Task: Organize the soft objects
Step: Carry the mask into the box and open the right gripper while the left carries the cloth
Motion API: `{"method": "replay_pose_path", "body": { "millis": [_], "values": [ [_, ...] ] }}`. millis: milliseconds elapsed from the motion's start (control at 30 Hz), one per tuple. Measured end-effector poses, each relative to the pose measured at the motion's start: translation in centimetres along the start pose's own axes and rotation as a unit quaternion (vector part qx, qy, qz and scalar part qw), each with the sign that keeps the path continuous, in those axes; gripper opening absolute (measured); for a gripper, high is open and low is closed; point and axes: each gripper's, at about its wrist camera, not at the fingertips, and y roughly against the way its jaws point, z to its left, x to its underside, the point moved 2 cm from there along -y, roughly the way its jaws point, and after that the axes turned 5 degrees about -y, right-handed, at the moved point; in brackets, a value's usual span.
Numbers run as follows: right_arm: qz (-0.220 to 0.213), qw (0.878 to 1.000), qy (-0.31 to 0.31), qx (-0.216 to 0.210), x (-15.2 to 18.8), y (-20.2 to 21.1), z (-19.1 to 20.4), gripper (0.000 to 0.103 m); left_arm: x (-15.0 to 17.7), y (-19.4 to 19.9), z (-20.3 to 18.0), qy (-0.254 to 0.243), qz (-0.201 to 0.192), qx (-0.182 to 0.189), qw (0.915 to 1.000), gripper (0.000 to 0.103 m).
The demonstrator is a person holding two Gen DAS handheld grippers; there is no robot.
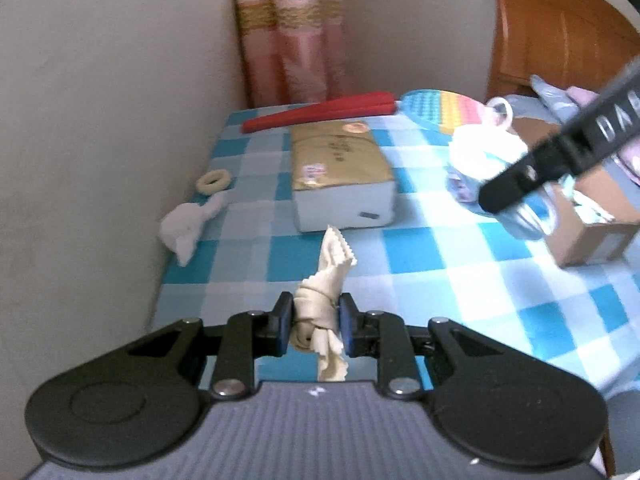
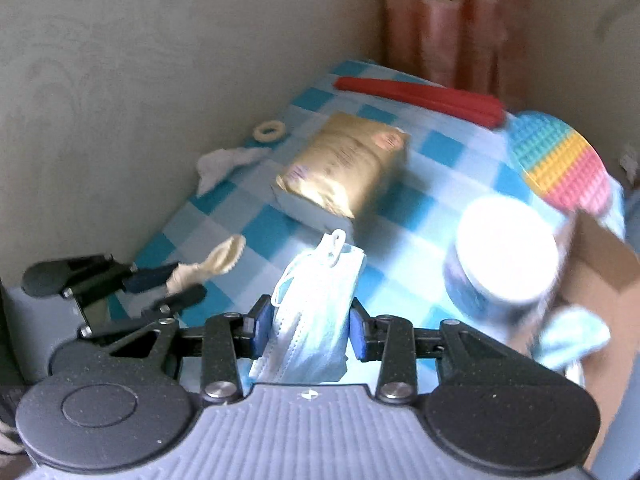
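Over the checked bench: both grippers hang above a blue-and-white checked cloth (image 1: 420, 264) that covers the bench, each with something soft pinched in it.
Left gripper (image 1: 316, 322): jaws drawn in as far as they go, blue pads pressing both sides of a cream cloth (image 1: 326, 280) rolled into a bundle; its pinked, zigzag edge fans out past the fingertips, and a loose tail hangs below the pads.
Right gripper (image 2: 310, 330): jaws only slightly apart, clamped on a pale blue face mask (image 2: 316, 308); pleated, thin fabric, folded lengthwise, white ear loops bunched at its far end.
Left-wrist view only: a wooden headboard (image 1: 556, 36) beyond the bench's far right corner, and the right gripper crossing as a blurred black bar.
Right-wrist view only: the left gripper from the side at the near left edge, cream cloth sticking out of its tips, and a second pale blue piece (image 2: 572, 336) at the lip of the cardboard box (image 2: 600, 288).
Along the wall edge: a crumpled white cloth (image 1: 186, 226), and a small cream ring (image 1: 212, 182) just beyond it.
Middle of the bench: a gold-topped box (image 1: 340, 172), rectangular, glossy, with grey sides.
Far edge: a red flat folded item (image 1: 324, 112) and a round bumpy rainbow mat (image 2: 560, 160).
Right side: a round tub with a white lid (image 2: 504, 248), touching the cardboard box.
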Motion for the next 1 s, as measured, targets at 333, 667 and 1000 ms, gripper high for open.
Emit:
{"method": "replay_pose_path", "body": {
  "millis": [333,667,1000],
  "values": [
    [-0.04,0.996,-0.065,0.054,4.7,4.9,-6.8,0.044,-1.4,1.5,-4.0,-0.042,-0.011,0.042,0.9982,0.023],
    [-0.068,0.982,-0.121,0.125,6.2,7.3,-13.6,0.044,-3.7,1.4,-7.9,-0.079,-0.024,0.076,0.9937,0.023],
    [-0.066,0.979,-0.134,0.138,6.3,5.4,-16.2,0.08,-5.9,0.7,-10.6,-0.103,-0.028,0.092,0.99,0.023]
  ]
}}
